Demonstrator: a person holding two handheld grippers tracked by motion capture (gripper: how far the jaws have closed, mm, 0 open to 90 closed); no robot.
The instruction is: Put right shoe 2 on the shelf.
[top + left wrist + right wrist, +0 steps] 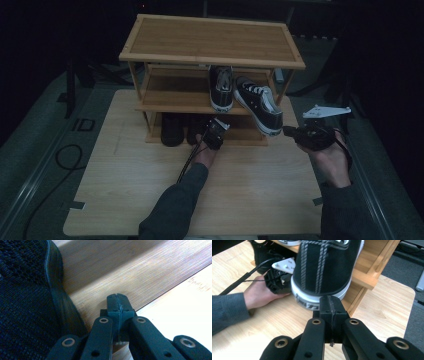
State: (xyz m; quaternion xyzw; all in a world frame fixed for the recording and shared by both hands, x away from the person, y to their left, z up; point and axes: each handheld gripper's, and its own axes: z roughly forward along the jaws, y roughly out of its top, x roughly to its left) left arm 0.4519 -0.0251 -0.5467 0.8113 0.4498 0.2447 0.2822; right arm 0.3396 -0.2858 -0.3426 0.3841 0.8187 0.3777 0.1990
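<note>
High view: a three-tier slatted bamboo shoe rack (210, 40) stands at the far side of the pale wood-grain surface (150, 190). On its middle shelf, right portion, sit two black canvas sneakers with white rubber soles; the right black canvas sneaker (260, 105) lies angled, its heel overhanging the shelf's near edge. The left black canvas sneaker (221, 87) sits straight beside it.

Right hand-held gripper (331, 305): jaws pressed fully together, gripping nothing, tip just in front of the overhanging sneaker's striped heel and white ribbed sole.

Left hand-held gripper (117, 303): jaws likewise closed and empty, positioned over the smooth bottom shelf, beside a black knitted-mesh shoe with a dark rubber sole (27, 302). High view places this gripper at the rack's near bottom opening.
</note>
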